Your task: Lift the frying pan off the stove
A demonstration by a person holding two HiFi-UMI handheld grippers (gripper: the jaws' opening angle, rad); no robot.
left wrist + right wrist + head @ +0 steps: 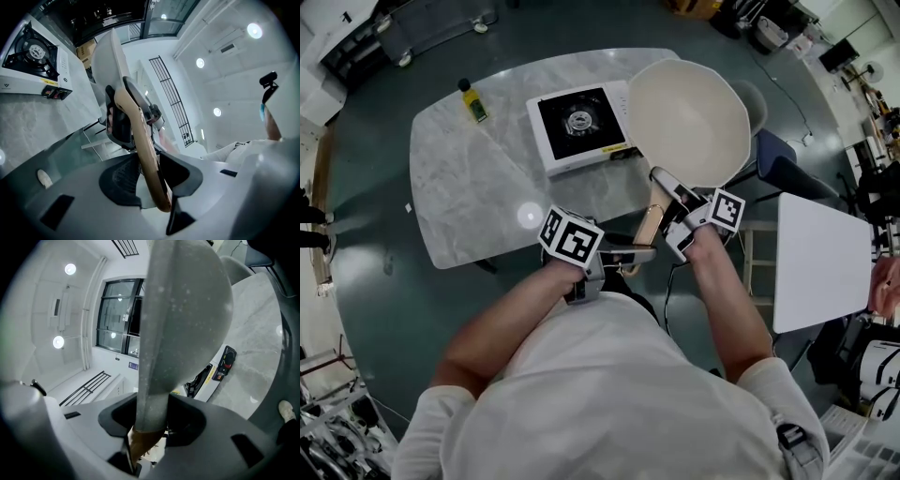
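Looking down from the head view, I see the pan off the stove and in the air at its 3 o'clock, hanging over the table edge. The burner is bare. Its wooden handle runs back toward 7 o'clock. The right gripper has it near the bowl and the left gripper has it near the tail.

In the left gripper view, the fingers are clamped on the handle, which runs up toward 11 o'clock to the pan. The stove sits at 10 o'clock.

In the right gripper view, the fingers are clamped where the grey neck meets the wood. The pan's underside fills 12 o'clock and the stove shows at 4 o'clock.

I judge the lift essentially made. To finish well, I'd hold both grips firm, let the front one carry the weight, level the bowl, and move both hands together so the handle doesn't twist.
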